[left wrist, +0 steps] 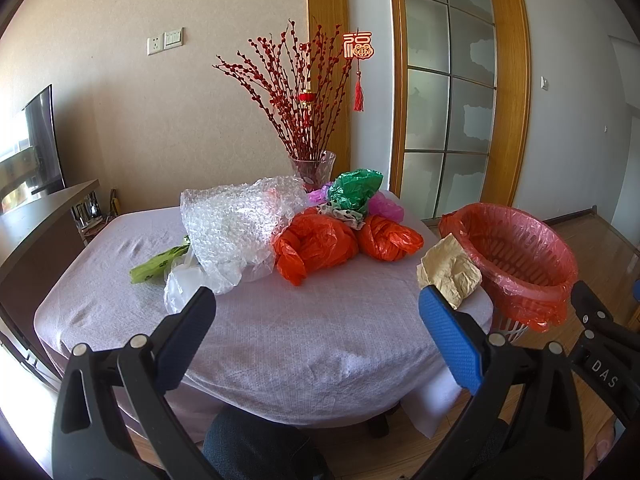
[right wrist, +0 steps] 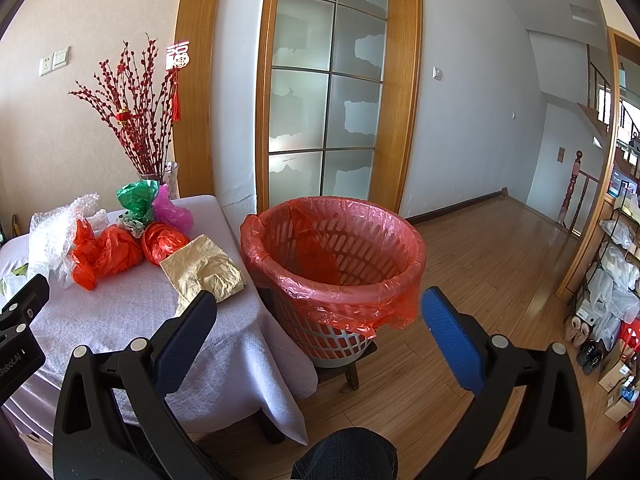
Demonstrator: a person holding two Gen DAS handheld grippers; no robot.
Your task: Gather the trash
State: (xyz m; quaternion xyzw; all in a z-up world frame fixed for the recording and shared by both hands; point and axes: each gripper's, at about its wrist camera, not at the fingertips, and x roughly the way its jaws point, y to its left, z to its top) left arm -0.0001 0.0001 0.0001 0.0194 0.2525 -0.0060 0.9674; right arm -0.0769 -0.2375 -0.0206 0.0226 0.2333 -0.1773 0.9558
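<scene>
Trash lies on the cloth-covered table (left wrist: 304, 332): bubble wrap (left wrist: 236, 224), two orange plastic bags (left wrist: 316, 246), a green bag (left wrist: 356, 190), a pink bag (left wrist: 386, 206), a green wrapper (left wrist: 158, 266) and a crumpled yellowish paper (left wrist: 450, 270) at the right edge. The paper also shows in the right wrist view (right wrist: 204, 270). A basket lined with a red bag (right wrist: 332, 256) stands on a stool right of the table. My left gripper (left wrist: 316, 320) is open and empty over the table's front. My right gripper (right wrist: 318, 320) is open and empty before the basket.
A glass vase of red branches (left wrist: 312, 168) stands at the table's back. A dark cabinet (left wrist: 36, 232) is on the left. A glass door (right wrist: 328, 112) is behind the basket. Wood floor (right wrist: 488, 280) stretches right, with shelves and boxes (right wrist: 616, 320) at far right.
</scene>
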